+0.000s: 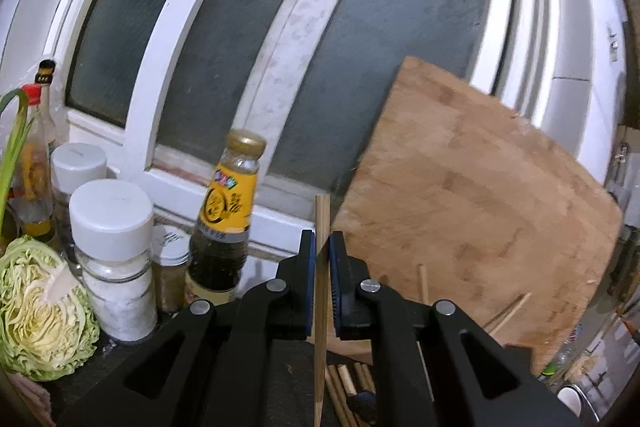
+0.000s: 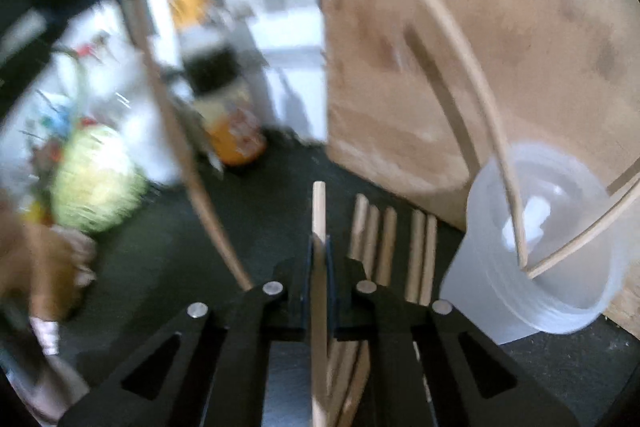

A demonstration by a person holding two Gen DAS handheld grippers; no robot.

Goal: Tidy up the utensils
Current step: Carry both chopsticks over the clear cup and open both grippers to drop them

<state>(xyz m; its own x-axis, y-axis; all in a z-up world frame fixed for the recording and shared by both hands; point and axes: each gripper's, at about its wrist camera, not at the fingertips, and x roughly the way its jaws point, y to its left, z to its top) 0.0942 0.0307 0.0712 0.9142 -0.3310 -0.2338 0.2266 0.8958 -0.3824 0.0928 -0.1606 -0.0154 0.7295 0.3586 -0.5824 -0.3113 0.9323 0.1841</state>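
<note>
We pinch one chopstick [image 1: 321,227] in our left tool [image 1: 320,247] and another chopstick [image 2: 319,219] in our right tool [image 2: 319,251]. Only the right view shows the cup [image 2: 560,267] holding two sticks.

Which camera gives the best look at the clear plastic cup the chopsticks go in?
The right wrist view: the translucent plastic cup sits whole at right with two wooden chopsticks standing in it, before the wooden cutting board. The left wrist view does not show the cup itself, only chopstick tips poking up behind the claw.
</note>
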